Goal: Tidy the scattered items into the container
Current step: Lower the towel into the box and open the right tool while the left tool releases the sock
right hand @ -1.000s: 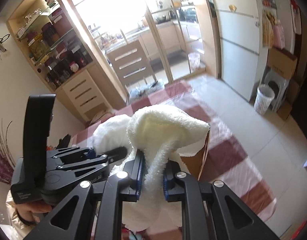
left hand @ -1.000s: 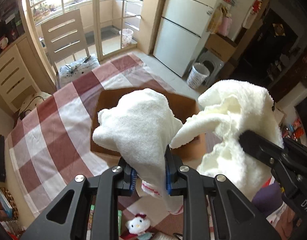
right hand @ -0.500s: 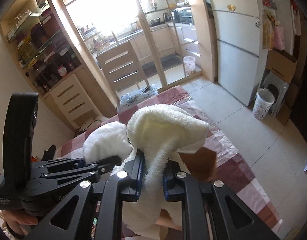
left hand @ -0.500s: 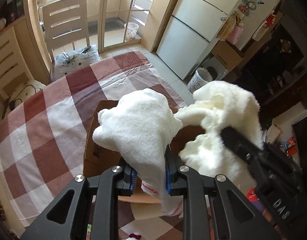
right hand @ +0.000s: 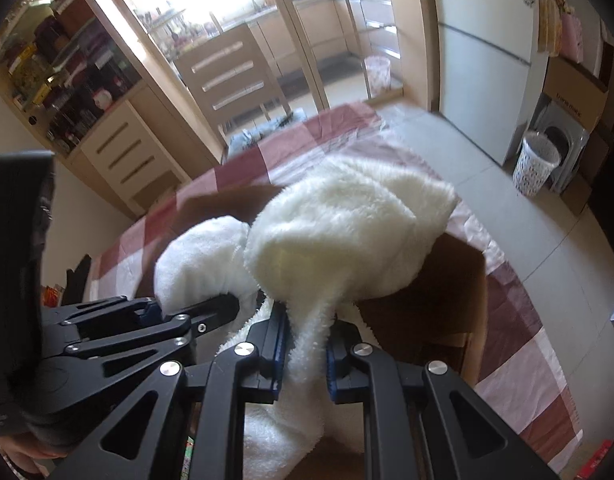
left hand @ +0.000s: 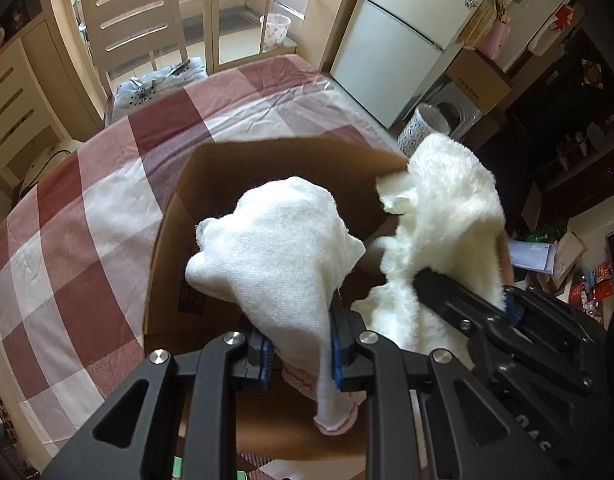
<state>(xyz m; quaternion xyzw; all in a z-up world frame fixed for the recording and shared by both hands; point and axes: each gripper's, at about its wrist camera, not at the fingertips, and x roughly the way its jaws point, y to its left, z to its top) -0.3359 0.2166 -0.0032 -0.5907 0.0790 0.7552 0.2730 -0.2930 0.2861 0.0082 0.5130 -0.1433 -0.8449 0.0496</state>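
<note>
Your left claw (left hand: 301, 354) is clamped on the thin white towel (left hand: 283, 248), which hangs over the open cardboard box (left hand: 167, 248) on the checked tabletop (left hand: 67, 208); your right claw (right hand: 305, 354) is clamped on the fluffy white cloth (right hand: 347, 232), bunched at the box's right wall. Release too early and the fluffy cloth can drape over that right rim and slide outside. The 2 cloths touch, so one may drag the other out as you withdraw. Pressing on the wall could tip the light box.
</note>
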